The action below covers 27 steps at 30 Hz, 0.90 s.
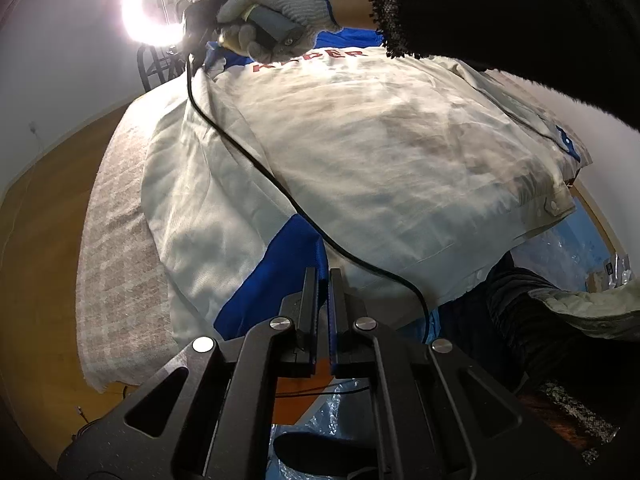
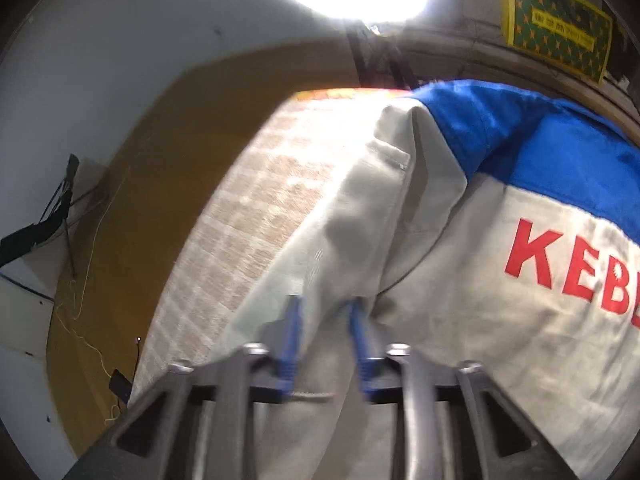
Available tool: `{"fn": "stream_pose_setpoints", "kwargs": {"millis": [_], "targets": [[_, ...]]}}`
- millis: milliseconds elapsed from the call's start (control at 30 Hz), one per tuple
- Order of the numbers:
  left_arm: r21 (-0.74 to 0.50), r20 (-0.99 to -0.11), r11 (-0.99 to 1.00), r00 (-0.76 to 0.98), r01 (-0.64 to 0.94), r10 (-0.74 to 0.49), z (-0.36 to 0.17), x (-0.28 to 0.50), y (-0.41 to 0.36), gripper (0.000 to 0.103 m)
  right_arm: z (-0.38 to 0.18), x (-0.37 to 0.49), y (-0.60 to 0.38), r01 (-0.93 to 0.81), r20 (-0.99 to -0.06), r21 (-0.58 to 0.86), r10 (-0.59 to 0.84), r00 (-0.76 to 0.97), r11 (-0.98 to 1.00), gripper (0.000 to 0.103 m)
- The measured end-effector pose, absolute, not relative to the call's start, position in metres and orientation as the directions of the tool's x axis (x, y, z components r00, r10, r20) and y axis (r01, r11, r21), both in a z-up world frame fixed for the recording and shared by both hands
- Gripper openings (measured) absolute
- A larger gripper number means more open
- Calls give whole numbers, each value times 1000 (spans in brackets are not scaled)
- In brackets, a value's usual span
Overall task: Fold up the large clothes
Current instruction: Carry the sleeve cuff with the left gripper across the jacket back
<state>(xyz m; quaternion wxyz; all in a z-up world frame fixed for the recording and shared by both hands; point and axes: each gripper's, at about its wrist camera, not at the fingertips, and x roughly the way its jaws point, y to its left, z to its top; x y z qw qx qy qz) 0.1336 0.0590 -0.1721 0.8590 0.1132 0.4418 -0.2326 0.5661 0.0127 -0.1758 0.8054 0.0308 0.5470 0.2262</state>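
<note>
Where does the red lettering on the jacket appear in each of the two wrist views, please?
Left wrist view: the red lettering sits near the top centre, far across the jacket, partly hidden behind the gloved hand.
Right wrist view: the red lettering fills the right edge, cut off by the frame.
Shared landmark: the blue shoulder panel just beyond the letters.

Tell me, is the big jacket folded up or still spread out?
Partly folded. The jacket lies back up over the towel, its body spread wide, but one grey-and-blue sleeve is folded across it.
</note>
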Motion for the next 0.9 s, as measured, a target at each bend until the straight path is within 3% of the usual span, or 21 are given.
{"fn": "stream_pose_setpoints", "kwargs": {"millis": [133,233,333,433,467,500,567,633,700,900], "targets": [[0,-821,861,491,509,-290,-177,131,57,1,-154,561,-29,-307,-710,547,626,323,779,0],[5,-829,855,481,518,-287,-181,125,55,1,-163,550,-73,-298,-637,620,687,350,726,0],[-2,-841,847,457,532,-289,-184,118,54,1,-195,544,-97,-263,-724,546,606,329,796,0],[-61,-834,857,445,512,-325,-177,111,60,1,-214,537,-106,-247,-802,456,515,303,855,15],[-93,-830,863,440,496,-342,-173,109,65,1,-213,533,-106,-260,-828,400,468,309,879,35],[-123,-824,873,442,473,-355,-169,107,70,1,-212,532,-107,-269,-840,363,439,319,892,48],[-169,-805,893,465,418,-370,-162,105,82,3,-200,524,-111,-297,-852,301,395,344,906,49],[-214,-788,918,496,333,-364,-159,106,101,24,-186,515,-118,-309,-849,280,385,362,909,49],[-251,-780,938,524,241,-343,-159,110,122,35,-172,500,-124,-323,-830,318,427,360,891,49],[-424,-796,906,480,-7,-369,-185,130,181,37,-165,401,-131,-428,-774,463,589,231,776,49]]}}
